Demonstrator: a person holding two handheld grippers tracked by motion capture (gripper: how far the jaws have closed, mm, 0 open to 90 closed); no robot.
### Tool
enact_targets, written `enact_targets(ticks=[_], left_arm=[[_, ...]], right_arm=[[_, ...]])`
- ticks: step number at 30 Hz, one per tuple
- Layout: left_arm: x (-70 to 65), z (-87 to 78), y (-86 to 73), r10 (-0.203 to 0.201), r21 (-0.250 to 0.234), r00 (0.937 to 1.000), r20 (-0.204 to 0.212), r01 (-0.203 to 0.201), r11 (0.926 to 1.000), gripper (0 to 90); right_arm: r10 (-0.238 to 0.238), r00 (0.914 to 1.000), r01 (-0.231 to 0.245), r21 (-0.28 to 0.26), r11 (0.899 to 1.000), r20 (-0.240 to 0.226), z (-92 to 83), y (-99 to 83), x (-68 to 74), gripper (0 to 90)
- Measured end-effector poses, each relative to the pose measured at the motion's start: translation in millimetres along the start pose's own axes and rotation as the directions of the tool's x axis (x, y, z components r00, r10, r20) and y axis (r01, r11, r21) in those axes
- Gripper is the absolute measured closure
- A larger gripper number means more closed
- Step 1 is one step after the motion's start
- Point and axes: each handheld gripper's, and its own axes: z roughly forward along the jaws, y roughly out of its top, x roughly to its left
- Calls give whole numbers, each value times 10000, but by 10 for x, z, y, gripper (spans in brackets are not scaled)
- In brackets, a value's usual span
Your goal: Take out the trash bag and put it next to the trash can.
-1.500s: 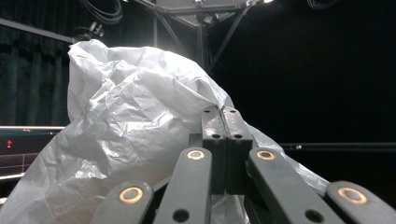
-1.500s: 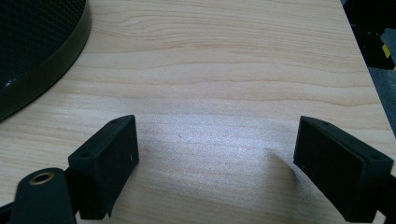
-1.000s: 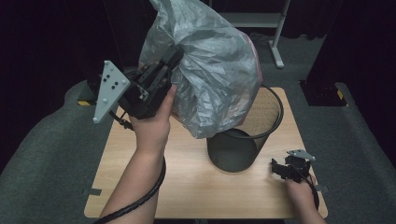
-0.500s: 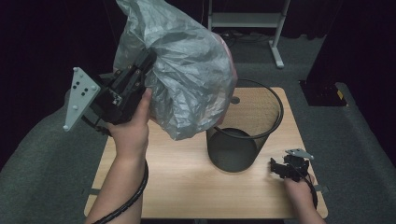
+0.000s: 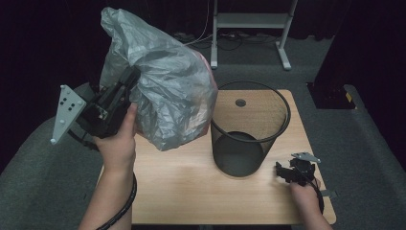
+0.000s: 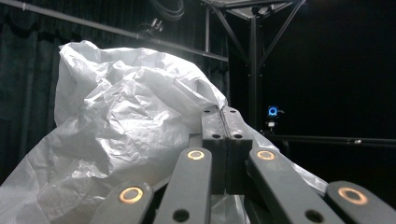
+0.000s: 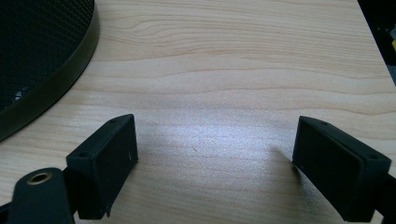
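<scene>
Bag point(image 5: 163, 96) | pinched between left gripper point(image 6: 225, 112) fingers | hanging beside bin point(image 5: 250, 129)

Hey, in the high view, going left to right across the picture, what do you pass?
Left gripper → plastic bag → wire bin → right gripper, all above or on the wooden table.

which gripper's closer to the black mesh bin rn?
Right. The right gripper rests on the table beside the round black wire-mesh bin, at its base, fingers open. The left gripper is raised off to the bin's left, shut on the crumpled grey plastic bag.
</scene>
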Motion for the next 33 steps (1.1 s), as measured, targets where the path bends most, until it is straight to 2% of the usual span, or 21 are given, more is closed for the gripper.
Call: enact_targets(ticks=[6, 10, 14, 17, 23, 28, 33], left_arm=[[146, -108, -162, -175, 439, 9992, -362, 191, 9989, 896], [236, -156, -267, -77, 874, 9985, -549, 125, 9961, 896], [335, -180, -393, -84, 1315, 9969, -777, 186, 9911, 896], [410, -174, -521, -100, 1725, 9953, -968, 267, 9847, 896], [562, -103, -824, -97, 2581, 9897, -1429, 467, 9650, 896], [684, 85, -1027, 364, 3308, 9848, -1698, 222, 9435, 897], [759, 316, -1169, 683, 3728, 9805, -1845, 55, 9279, 897]], right_arm=[[59, 9999, -59, 18, 10000, -85, 3, 1, 6, 140], [-33, 9999, 33, 4, 10000, -108, 7, 6, 9, 140], [66, 9999, -66, 41, 10000, -138, 6, 6, 24, 140], [3, 9999, -3, 19, 10000, -171, 9, 6, 15, 141], [112, 9996, -111, 65, 9999, -244, 10, 6, 11, 141], [141, 9994, -138, 82, 9999, -311, 11, 6, 10, 142], [47, 9992, -44, 75, 10000, -395, 15, 10, 10, 142]])
